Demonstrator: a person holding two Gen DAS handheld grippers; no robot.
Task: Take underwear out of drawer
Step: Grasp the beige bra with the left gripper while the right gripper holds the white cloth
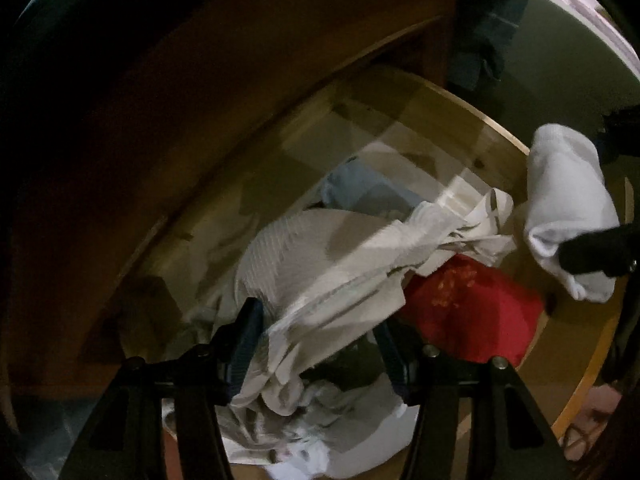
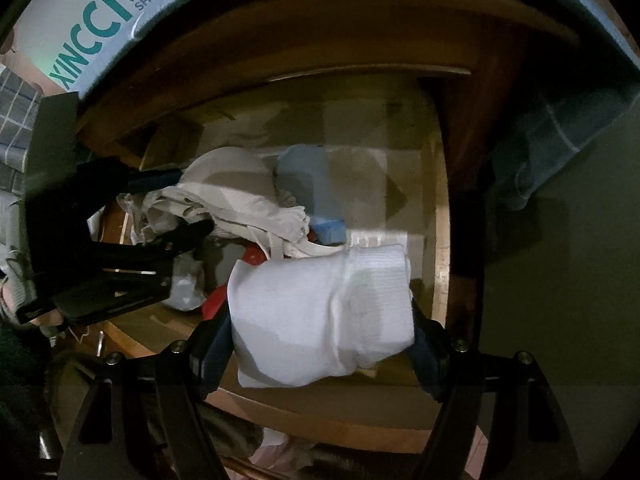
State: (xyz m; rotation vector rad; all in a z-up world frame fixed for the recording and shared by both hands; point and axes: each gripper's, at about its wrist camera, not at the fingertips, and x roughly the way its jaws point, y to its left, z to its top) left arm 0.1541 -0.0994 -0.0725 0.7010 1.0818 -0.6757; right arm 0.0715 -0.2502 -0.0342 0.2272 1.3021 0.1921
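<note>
An open wooden drawer [image 1: 496, 136] holds a heap of clothes. My left gripper [image 1: 316, 340] is shut on a beige ribbed garment [image 1: 320, 276] and holds it over the heap; it also shows in the right wrist view [image 2: 240, 200], with the left gripper [image 2: 176, 208] at the left. My right gripper [image 2: 320, 340] is shut on a folded white garment [image 2: 320, 316] above the drawer's front right corner. That white garment [image 1: 560, 208] shows at the right of the left wrist view, with a black finger [image 1: 592, 252] against it.
A red garment [image 1: 472, 312], a blue folded piece [image 2: 308, 184] and more white cloth [image 1: 320, 432] lie in the drawer [image 2: 440, 240]. A shoe box [image 2: 100, 20] sits on top of the cabinet. A blue checked cloth [image 2: 552, 136] hangs at the right.
</note>
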